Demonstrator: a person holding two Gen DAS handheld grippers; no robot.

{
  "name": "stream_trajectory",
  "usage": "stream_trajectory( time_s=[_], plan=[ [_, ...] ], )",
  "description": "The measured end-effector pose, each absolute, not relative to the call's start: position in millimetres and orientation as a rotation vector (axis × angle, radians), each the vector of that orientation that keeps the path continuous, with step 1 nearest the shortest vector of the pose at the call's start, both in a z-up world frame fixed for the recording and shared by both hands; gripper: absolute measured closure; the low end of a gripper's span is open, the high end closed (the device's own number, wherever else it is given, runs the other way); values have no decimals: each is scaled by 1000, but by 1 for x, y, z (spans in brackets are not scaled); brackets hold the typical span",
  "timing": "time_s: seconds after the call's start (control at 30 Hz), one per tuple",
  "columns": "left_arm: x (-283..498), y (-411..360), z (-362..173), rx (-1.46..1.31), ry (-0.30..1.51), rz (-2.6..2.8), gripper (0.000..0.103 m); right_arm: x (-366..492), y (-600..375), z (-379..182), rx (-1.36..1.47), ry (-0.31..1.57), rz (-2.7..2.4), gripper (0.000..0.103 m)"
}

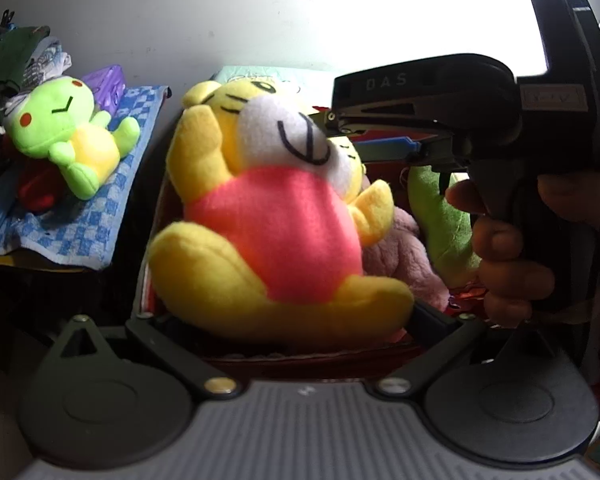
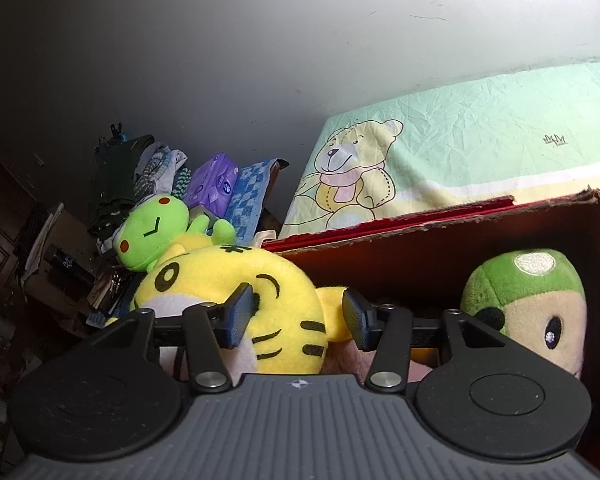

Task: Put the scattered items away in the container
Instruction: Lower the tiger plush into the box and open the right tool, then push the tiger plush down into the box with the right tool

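A yellow tiger plush (image 1: 276, 224) in a pink shirt fills the left wrist view. It sits between the fingers of my left gripper (image 1: 284, 312), which is shut on its lower body, with the fingertips hidden behind it. It is over the red cardboard box (image 2: 440, 236). My right gripper (image 2: 298, 316) stands open around the tiger's head (image 2: 236, 276): the left blue pad (image 2: 240, 314) touches the head and the right pad (image 2: 356, 318) stands clear of it. A hand (image 1: 508, 264) holds the right gripper (image 1: 364, 132) beside the tiger's face.
A green-capped plush (image 2: 524, 296) and a pink plush (image 1: 404, 264) lie in the box. A green frog plush (image 1: 72, 136) rests on a blue checked towel (image 1: 100, 216) left of the box, near a purple pack (image 2: 212, 180) and piled clothes. A bear-print sheet (image 2: 460, 144) lies behind the box.
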State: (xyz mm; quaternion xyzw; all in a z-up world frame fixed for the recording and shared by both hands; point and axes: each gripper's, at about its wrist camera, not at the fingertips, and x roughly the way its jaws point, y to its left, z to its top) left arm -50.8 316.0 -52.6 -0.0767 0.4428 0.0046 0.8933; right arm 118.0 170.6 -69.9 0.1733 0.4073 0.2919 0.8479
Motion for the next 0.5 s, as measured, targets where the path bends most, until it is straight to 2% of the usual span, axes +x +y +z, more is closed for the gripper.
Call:
stream_trajectory(
  time_s=[0.5],
  plan=[
    [-41, 306, -43, -140, 1002, 89, 1, 83, 138, -54, 427, 822, 559, 51]
  ],
)
